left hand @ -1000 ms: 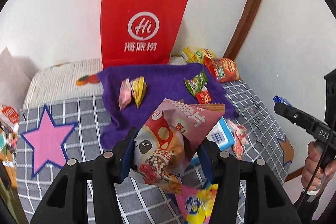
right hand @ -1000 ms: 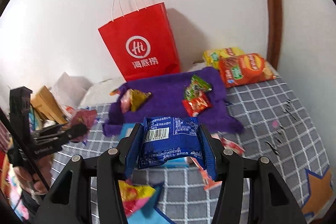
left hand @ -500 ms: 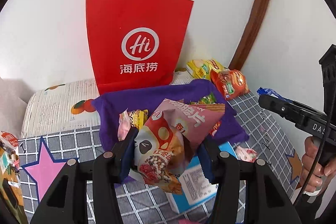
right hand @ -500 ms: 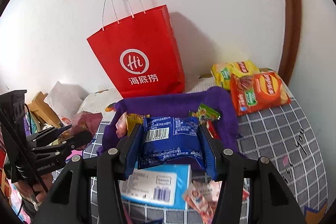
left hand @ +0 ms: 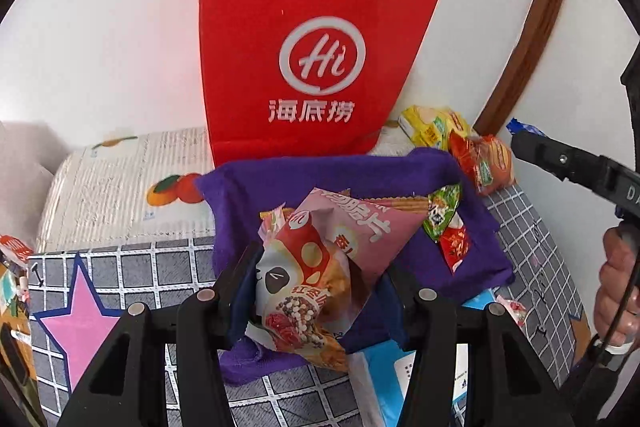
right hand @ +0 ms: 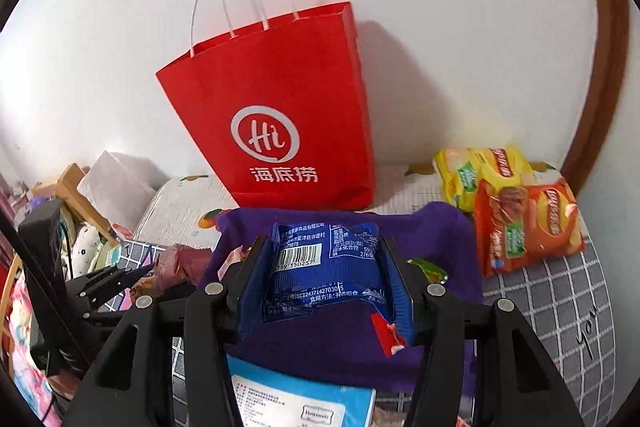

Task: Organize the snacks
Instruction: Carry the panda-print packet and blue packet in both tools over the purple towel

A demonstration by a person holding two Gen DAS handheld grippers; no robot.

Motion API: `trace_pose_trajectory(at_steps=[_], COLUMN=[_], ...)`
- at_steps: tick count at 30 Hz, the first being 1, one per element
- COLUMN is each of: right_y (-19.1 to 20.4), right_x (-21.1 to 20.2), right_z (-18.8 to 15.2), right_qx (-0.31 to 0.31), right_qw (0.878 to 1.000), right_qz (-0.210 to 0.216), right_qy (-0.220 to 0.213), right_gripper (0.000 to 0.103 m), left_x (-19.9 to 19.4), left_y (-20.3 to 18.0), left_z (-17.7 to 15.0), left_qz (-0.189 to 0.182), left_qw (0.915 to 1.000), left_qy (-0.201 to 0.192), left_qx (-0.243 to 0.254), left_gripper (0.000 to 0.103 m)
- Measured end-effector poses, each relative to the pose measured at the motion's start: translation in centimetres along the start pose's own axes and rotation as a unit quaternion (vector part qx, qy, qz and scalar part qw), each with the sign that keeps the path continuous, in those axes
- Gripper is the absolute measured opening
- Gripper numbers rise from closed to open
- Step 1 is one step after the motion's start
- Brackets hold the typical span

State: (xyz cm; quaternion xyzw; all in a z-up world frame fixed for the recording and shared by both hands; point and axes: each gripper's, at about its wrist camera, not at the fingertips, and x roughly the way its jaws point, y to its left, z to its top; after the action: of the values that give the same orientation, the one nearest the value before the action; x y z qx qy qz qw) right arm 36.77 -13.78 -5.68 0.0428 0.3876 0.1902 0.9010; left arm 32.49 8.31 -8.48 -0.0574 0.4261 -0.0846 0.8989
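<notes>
My left gripper [left hand: 316,291] is shut on a pink snack bag [left hand: 328,259] and holds it over the purple cloth [left hand: 240,195]. My right gripper [right hand: 324,275] is shut on a blue snack packet [right hand: 328,267], also above the purple cloth [right hand: 440,227]. A red paper bag [left hand: 312,47] with white handles stands upright against the wall just behind the cloth; it also shows in the right wrist view [right hand: 280,115]. Small green and red packets [left hand: 444,223] lie on the cloth.
Yellow and orange chip bags [right hand: 520,203] lie at the back right by a brown door frame [left hand: 520,39]. A light blue box [right hand: 300,403] lies on the checked bedspread [right hand: 560,291] in front of the cloth. Clutter sits at the left edge [right hand: 80,195].
Both grippers have moved forward toward the red bag with their snacks; the bag and purple cloth now look much closer and larger. Both grips are unchanged.
</notes>
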Motion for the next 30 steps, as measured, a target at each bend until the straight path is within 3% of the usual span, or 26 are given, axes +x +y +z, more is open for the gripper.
trace_pose_trajectory(at_steps=[5,13,22,30], right_y=[-0.3,-1.5,-2.1,-3.1], right_x=[2.5,2.9,4.0,7.9], right_z=[-0.3,-0.7,-0.9,-2.1], right_qx=[0.000,0.008,0.004,0.010], right_qw=[1.000,0.999,0.998,0.991], right_qz=[-0.015,0.012,0.000,-0.001], right_qy=[0.023,0.040,0.060,0.136], right_gripper=[0.054,0.055,0.056,0.054], left_x=[1.1,2.1,2.5,2.7], left_y=[0.2,0.3,0.8,1.9], left_z=[-0.1,-0.5,-0.6,-0.4], left_qz=[0.008,0.016,0.029,0.030], left_qw=[0.9999,0.9997,0.9993,0.9989], left_qy=[0.009,0.019,0.025,0.027], left_qx=[-0.005,-0.002,-0.007,-0.026], left_gripper=[0.051,0.051,0.051,0.051])
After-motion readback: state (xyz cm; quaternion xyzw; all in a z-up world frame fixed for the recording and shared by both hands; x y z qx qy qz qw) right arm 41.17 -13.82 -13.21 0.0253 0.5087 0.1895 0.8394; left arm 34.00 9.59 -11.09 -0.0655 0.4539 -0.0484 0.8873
